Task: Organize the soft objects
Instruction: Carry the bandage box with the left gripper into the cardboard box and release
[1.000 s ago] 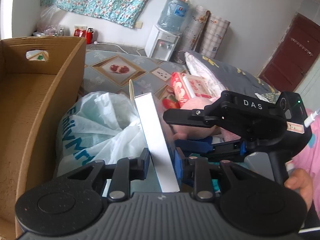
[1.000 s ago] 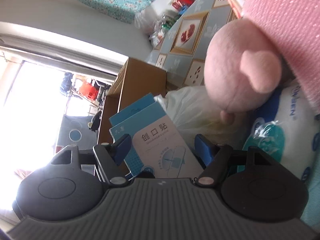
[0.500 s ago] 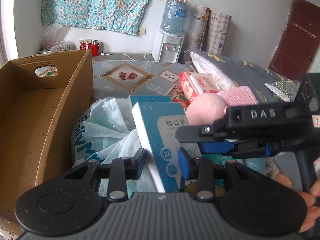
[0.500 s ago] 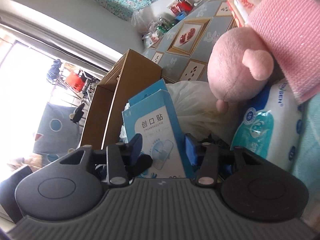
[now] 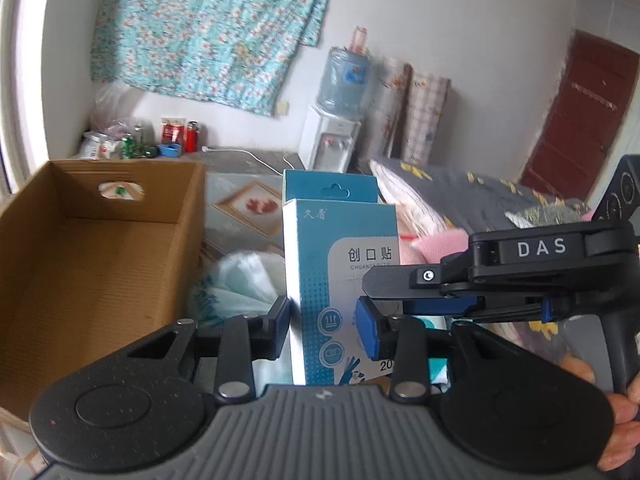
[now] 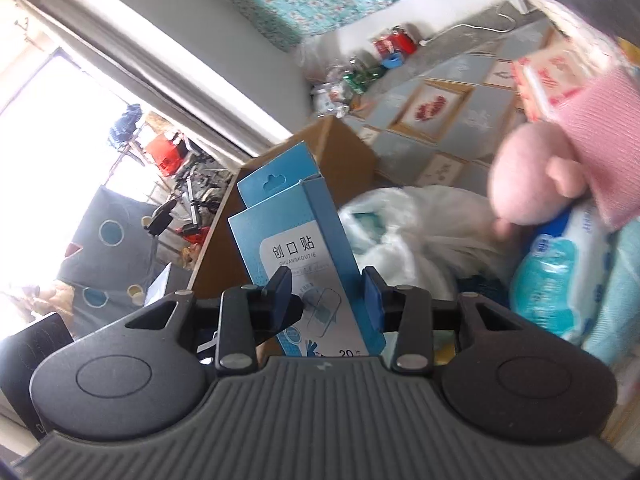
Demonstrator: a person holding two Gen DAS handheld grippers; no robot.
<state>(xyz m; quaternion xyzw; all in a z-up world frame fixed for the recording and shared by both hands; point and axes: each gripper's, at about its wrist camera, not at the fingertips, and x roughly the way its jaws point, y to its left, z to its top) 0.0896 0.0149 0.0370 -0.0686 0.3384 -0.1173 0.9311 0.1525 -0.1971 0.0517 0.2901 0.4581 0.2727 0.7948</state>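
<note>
The blue plaster box [image 5: 340,280] stands upright in the air, right of the open cardboard box [image 5: 100,264] and above the heap of soft things on the bed. The left tongs [image 5: 324,330] pinch its lower part; the right tongs [image 6: 326,294] are closing on it too. It looks light, thin-walled and crushable, so it is best held gently across its narrow sides.

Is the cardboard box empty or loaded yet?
Empty as far as visible: the left wrist view shows the cardboard box with a bare brown floor and walls; its near end is hidden behind the left tongs.
</note>
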